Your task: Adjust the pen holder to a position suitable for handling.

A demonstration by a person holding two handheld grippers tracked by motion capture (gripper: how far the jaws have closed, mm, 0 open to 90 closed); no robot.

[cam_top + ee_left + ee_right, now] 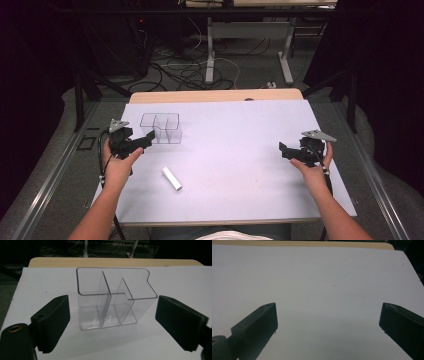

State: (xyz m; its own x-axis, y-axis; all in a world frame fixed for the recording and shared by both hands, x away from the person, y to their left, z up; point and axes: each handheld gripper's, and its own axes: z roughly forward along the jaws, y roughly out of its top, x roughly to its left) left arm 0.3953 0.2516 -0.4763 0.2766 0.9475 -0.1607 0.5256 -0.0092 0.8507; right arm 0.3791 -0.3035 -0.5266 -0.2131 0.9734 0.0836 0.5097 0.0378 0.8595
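Observation:
A clear plastic organizer (161,127) with three compartments stands upright on the white table sheet (240,150), left of middle. My left gripper (148,139) sits just left of it, pointing at it. In the left gripper view the organizer (110,302) stands between and just beyond the two black jaws of the left gripper (112,315), with a gap on each side; the jaws are open and touch nothing. A white cylinder (171,178) lies on the sheet nearer the front. My right gripper (284,150) rests over the right side of the sheet, open, and in its own view the right gripper (327,315) has bare sheet between its jaws.
The sheet covers a wooden table whose far edge (215,95) shows beyond it. Behind the table, cables (185,70) and white desk legs (210,55) stand on the floor. Dark frame rails (55,170) run along both sides.

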